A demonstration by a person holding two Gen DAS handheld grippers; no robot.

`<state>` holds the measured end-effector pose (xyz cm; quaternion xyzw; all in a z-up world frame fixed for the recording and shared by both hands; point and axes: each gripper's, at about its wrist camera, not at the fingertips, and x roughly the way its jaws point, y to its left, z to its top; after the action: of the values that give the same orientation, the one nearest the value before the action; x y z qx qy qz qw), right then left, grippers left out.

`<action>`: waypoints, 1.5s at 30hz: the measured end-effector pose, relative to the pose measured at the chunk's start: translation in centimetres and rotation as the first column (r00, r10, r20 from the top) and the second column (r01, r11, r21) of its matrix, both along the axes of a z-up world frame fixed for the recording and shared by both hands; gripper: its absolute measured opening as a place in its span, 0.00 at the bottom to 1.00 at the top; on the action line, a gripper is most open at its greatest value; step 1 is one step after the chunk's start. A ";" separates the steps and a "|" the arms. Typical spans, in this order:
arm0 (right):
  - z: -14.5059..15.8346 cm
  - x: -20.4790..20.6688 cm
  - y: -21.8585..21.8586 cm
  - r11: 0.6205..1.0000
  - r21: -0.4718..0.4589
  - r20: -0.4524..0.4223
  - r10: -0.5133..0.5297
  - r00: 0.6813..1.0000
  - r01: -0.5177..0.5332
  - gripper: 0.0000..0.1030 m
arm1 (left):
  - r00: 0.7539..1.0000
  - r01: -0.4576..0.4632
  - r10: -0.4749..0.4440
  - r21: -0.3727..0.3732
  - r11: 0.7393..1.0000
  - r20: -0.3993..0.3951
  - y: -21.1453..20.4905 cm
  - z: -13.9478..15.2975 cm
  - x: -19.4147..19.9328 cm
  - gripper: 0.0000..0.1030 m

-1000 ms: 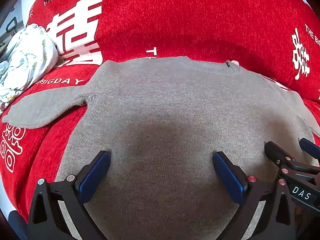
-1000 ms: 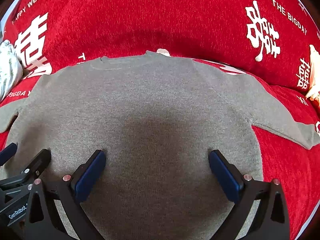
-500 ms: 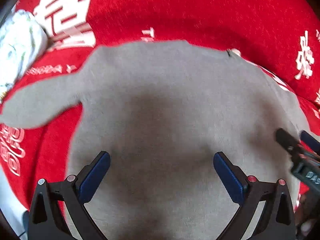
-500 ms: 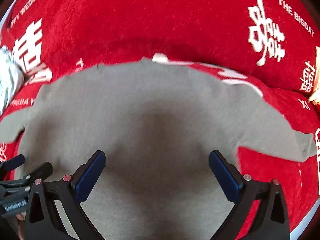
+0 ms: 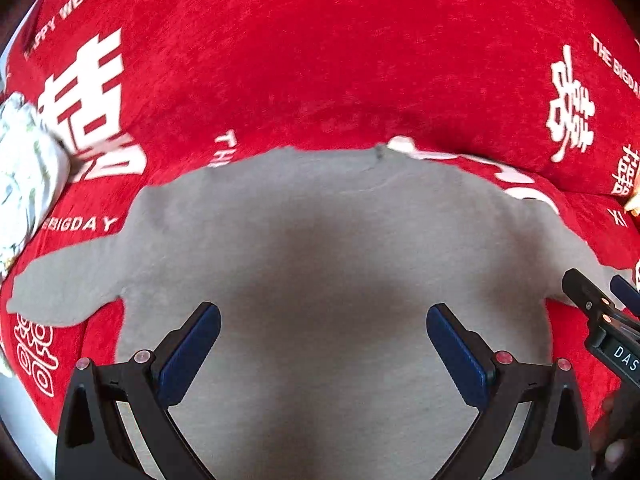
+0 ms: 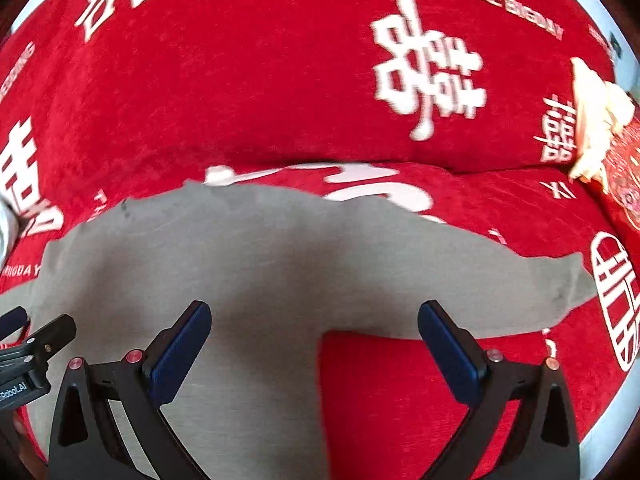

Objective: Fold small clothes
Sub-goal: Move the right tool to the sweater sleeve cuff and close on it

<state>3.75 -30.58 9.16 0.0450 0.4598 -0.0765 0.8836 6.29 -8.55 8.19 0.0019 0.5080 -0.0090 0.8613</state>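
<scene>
Both blue-padded black grippers, left gripper [image 5: 323, 354] and right gripper [image 6: 314, 350], are spread wide and hold nothing above the flat grey knit sweater [image 5: 320, 240] on the red printed cover [image 5: 320, 60]. Its 2 sleeves run sideways; the right sleeve [image 6: 500, 292] lies nearer the right gripper.

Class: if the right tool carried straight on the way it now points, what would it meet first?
Most likely the grey sweater: the open right tool points at its right sleeve, spread on the red cover. Depth is unclear, so this is a judgement.

Both grippers [image 5: 323, 354] [image 6: 314, 350], jaws wide.
</scene>
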 end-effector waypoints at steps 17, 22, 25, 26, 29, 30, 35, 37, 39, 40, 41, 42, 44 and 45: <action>-0.5 -3.0 -10.3 0.986 0.002 0.051 -0.165 0.985 0.165 1.00 | 0.993 0.113 -0.114 0.044 0.993 0.011 -9.8 0.0 0.9 1.00; -1.2 -3.7 -13.8 0.975 0.000 0.047 -0.222 0.974 0.223 1.00 | 0.990 0.140 -0.140 0.053 0.989 0.008 -12.5 -0.6 1.1 1.00; -1.4 -4.1 -15.2 0.969 -0.008 0.049 -0.247 0.968 0.248 1.00 | 0.987 0.160 -0.160 0.057 0.985 0.001 -14.1 -1.0 1.1 1.00; -1.5 -4.3 -15.8 0.966 -0.012 0.049 -0.256 0.965 0.257 1.00 | 0.986 0.168 -0.169 0.062 0.984 -0.002 -14.7 -1.2 1.1 1.00; -1.9 -4.7 -17.6 0.958 -0.009 0.046 -0.285 0.958 0.285 1.00 | 0.981 0.193 -0.193 0.072 0.979 -0.004 -16.4 -1.5 1.0 1.00; -1.9 -4.8 -18.0 0.956 -0.009 0.045 -0.292 0.955 0.293 1.00 | 0.980 0.201 -0.201 0.077 0.977 -0.005 -17.0 -1.7 1.0 1.00; -2.5 -5.4 -20.5 0.943 -0.023 0.039 -0.331 0.943 0.332 1.00 | 0.977 0.215 -0.214 0.079 0.973 -0.024 -18.9 -2.5 1.3 1.00; -2.8 -5.8 -21.9 0.934 -0.020 0.034 -0.357 0.934 0.357 1.00 | 0.975 0.221 -0.219 0.081 0.972 -0.032 -19.6 -2.7 1.4 1.00; -3.2 -6.0 -23.4 0.921 -0.015 0.028 -0.389 0.921 0.389 1.00 | 0.974 0.226 -0.224 0.082 0.971 -0.033 -20.2 -2.9 1.5 1.00; -3.5 -6.3 -24.3 0.912 -0.009 0.025 -0.411 0.912 0.411 1.00 | 0.973 0.229 -0.227 0.083 0.970 -0.035 -20.6 -3.0 1.6 1.00; -3.7 -6.5 -24.9 0.906 -0.004 0.022 -0.422 0.906 0.423 1.00 | 0.973 0.232 -0.229 0.083 0.969 -0.037 -20.9 -3.0 1.7 1.00; -3.9 -6.7 -25.7 0.898 0.005 0.018 -0.439 0.898 0.439 1.00 | 0.972 0.234 -0.232 0.083 0.969 -0.039 -21.1 -3.1 1.8 1.00; -4.4 -7.1 -27.2 0.883 0.021 0.009 -0.468 0.883 0.468 1.00 | 0.971 0.239 -0.236 0.082 0.968 -0.045 -21.6 -3.4 2.0 1.00; -4.6 -7.2 -27.8 0.878 0.025 0.006 -0.477 0.879 0.477 1.00 | 0.970 0.241 -0.238 0.081 0.967 -0.048 -21.9 -3.5 2.1 1.00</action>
<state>-3.42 -58.39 4.56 0.1672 0.4300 -0.2863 0.8398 8.38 -30.47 4.69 0.1004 0.5201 -0.0909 0.8433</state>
